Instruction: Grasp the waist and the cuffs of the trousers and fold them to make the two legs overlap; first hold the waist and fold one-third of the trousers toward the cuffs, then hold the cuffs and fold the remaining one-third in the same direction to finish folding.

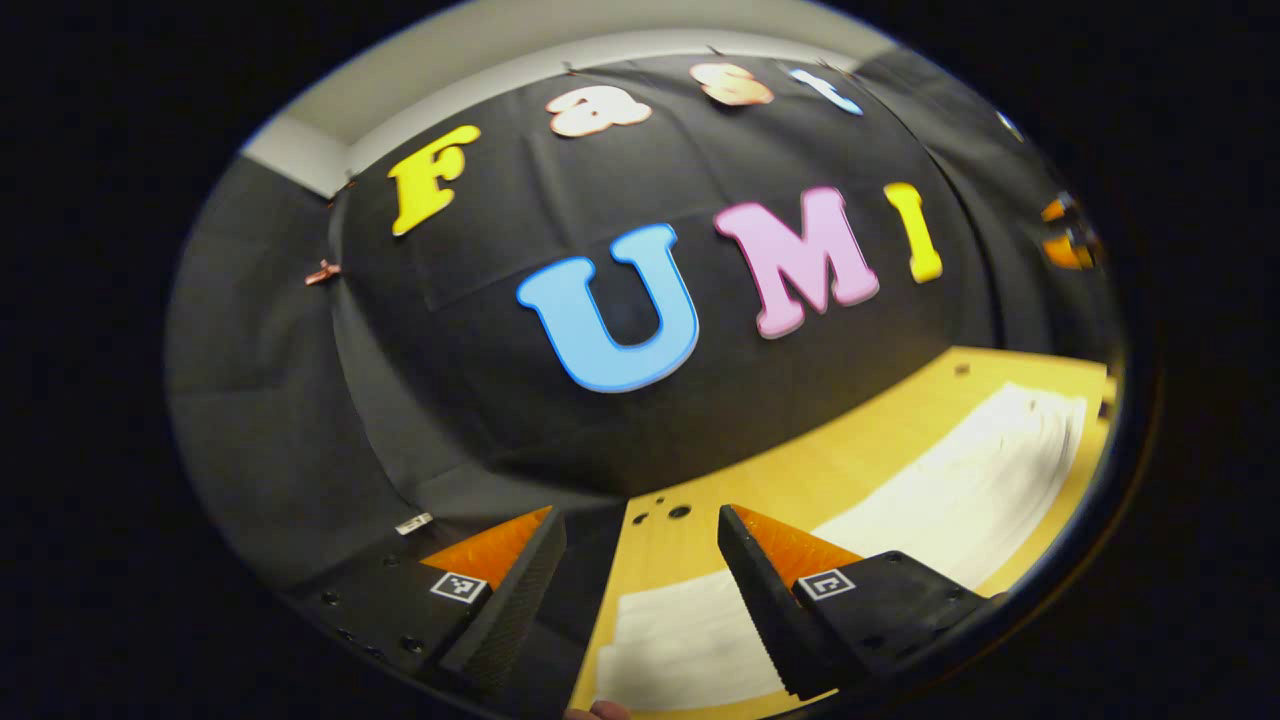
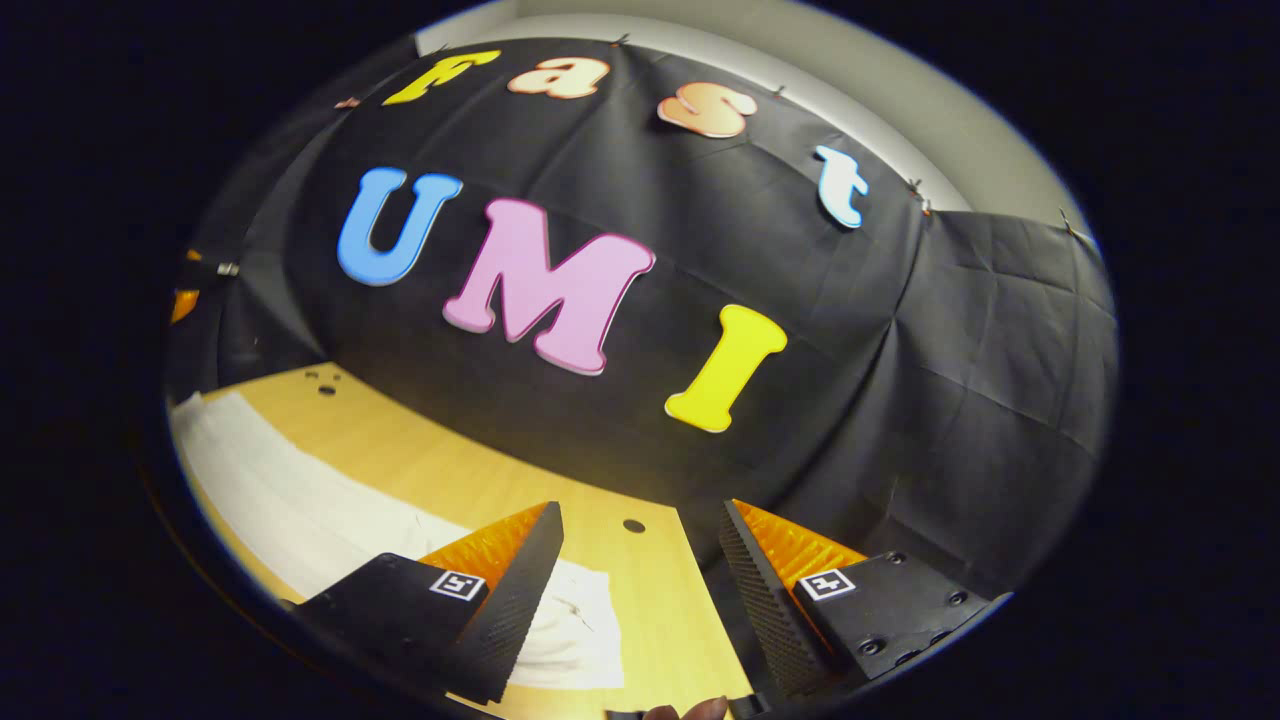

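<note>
The trousers (image 1: 960, 490), a pale white garment, lie flat and lengthwise on the wooden table (image 1: 800, 480): in the left gripper view they run from the bottom centre of the frame up to the right edge, and in the right gripper view they (image 2: 290, 500) run from the left edge down to the bottom centre, where one end stops just short of the table's right border. This flat, extended lay is presumably deliberate, since it puts one end of the garment within reach of each hand. The left gripper (image 1: 640, 545) sits at the bottom of its own view with its jaws apart and nothing between them; it is held above the table's near left corner and one end of the cloth. The right gripper (image 2: 640, 540) is likewise held with jaws apart and empty, bare table surface showing through the gap and the other end of the cloth under its left finger. Both point toward the booth wall rather than down, so neither appears to touch the fabric. Which end is the waist and which the cuffs cannot be told. Judged from this layout, no fold has been made; each gripper is positioned to descend on its own end for the lengthwise fold.
</note>
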